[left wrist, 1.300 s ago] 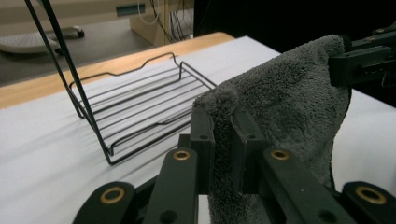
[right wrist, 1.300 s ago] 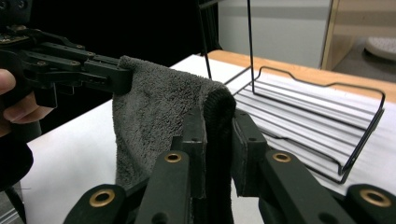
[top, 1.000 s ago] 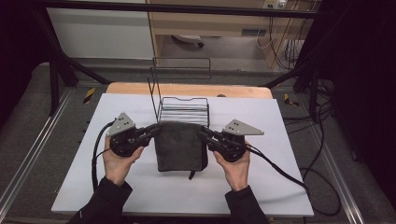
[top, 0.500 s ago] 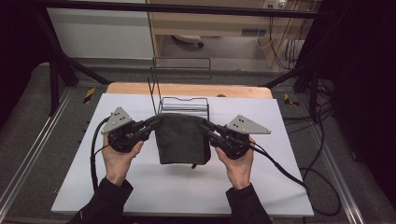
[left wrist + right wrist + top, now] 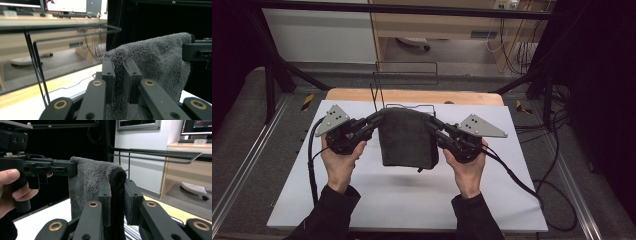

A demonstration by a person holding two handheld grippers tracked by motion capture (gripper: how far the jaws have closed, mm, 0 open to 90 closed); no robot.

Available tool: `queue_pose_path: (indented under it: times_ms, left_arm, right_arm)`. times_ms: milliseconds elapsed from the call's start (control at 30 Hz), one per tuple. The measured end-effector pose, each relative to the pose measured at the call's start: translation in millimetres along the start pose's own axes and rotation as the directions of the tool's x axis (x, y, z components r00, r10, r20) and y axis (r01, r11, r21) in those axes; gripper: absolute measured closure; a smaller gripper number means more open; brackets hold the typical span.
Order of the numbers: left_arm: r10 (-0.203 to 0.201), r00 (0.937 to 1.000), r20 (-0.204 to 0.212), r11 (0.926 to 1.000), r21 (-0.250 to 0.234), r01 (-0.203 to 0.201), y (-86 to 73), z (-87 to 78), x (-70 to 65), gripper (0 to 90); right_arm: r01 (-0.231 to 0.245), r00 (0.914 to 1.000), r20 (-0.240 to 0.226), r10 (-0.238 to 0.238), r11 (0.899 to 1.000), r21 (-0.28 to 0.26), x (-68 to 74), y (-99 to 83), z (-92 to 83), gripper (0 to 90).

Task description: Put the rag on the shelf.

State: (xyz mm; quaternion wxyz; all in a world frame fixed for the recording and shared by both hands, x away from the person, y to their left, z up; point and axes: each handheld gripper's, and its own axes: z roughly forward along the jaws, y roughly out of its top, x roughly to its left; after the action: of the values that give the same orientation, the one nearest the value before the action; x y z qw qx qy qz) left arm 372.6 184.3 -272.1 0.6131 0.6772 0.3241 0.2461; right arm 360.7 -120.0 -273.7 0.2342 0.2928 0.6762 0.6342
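We hold a dark grey towel (image 5: 406, 137) by its two upper corners, the left gripper (image 5: 373, 120) clenched on one and the right gripper (image 5: 434, 125) clenched on the other; each gripper view shows plush cloth pinched between its jaws. A second ago the towel lay lower, its bottom part resting on the white counter (image 5: 362, 200). Now it has risen with both hands and hangs clear as a flat sheet, casting a shadow below, just in front of the wire rack (image 5: 404, 85) at the counter's far edge. We judge the lift to be under way: the cloth is spread and taut enough to drape over the rack's bar next.
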Motion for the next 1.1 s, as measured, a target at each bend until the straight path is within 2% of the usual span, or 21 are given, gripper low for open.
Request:
queue_pose_path:
  times_ms: [600, 1100]
  left_arm:
    - [-0.025, 0.9996, -0.011, 0.9936, -0.111, 0.024, 33.8, 4.7, 6.7, 80.7]
    - [-0.010, 0.9993, -0.037, 0.9827, -0.185, 0.003, 71.3, 7.2, 14.3, 80.7]
  right_arm:
    - [0.045, 0.9979, 0.050, -0.041, 0.996, -0.083, -4.6, 35.0, 7.4, 78.5]
    - [0.084, 0.9938, 0.084, -0.073, 0.986, -0.141, -6.3, 73.4, 19.6, 78.5]
